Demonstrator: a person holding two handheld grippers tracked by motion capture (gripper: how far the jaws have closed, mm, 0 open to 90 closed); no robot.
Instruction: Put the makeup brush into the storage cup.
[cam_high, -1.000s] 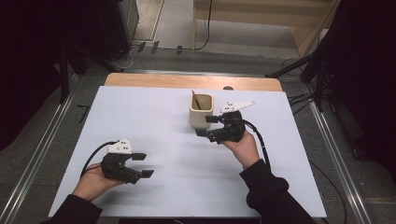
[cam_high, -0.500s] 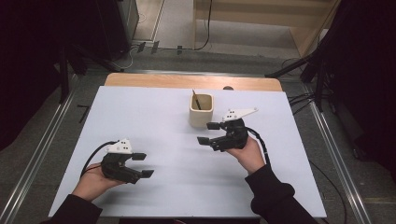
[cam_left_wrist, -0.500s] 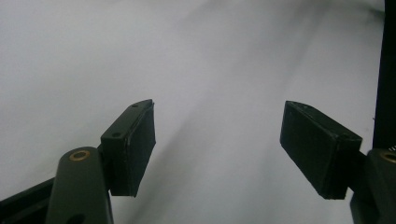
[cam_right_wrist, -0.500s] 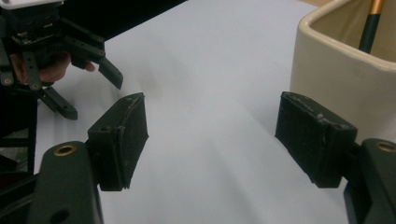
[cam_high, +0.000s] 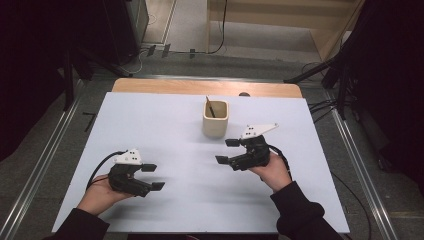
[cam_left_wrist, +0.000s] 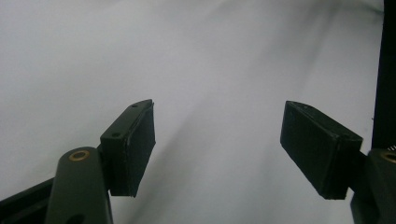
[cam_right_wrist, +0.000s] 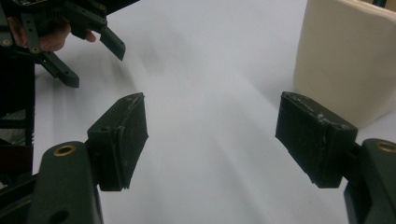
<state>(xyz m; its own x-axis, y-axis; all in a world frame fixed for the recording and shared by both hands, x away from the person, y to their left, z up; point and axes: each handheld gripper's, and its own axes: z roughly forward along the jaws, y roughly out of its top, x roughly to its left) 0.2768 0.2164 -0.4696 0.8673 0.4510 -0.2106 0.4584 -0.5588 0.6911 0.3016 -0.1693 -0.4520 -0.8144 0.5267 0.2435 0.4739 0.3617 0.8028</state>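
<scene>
Your right hand-held gripper (cam_high: 229, 151) sits right of centre in the high view, jaws wide apart with nothing between them, pointing toward frame left. The cream cup (cam_high: 215, 119) stands upright just above and left of it, close but not touching, in the upper middle of the white table (cam_high: 165, 125). A thin brown stick (cam_high: 210, 106) leans inside the cup. In the right gripper view the cup (cam_right_wrist: 348, 56) fills the upper right corner, beyond the right-hand jaw. Your left hand-held gripper (cam_high: 153, 177) rests at lower left, jaws also wide and empty, well apart from the cup.
</scene>
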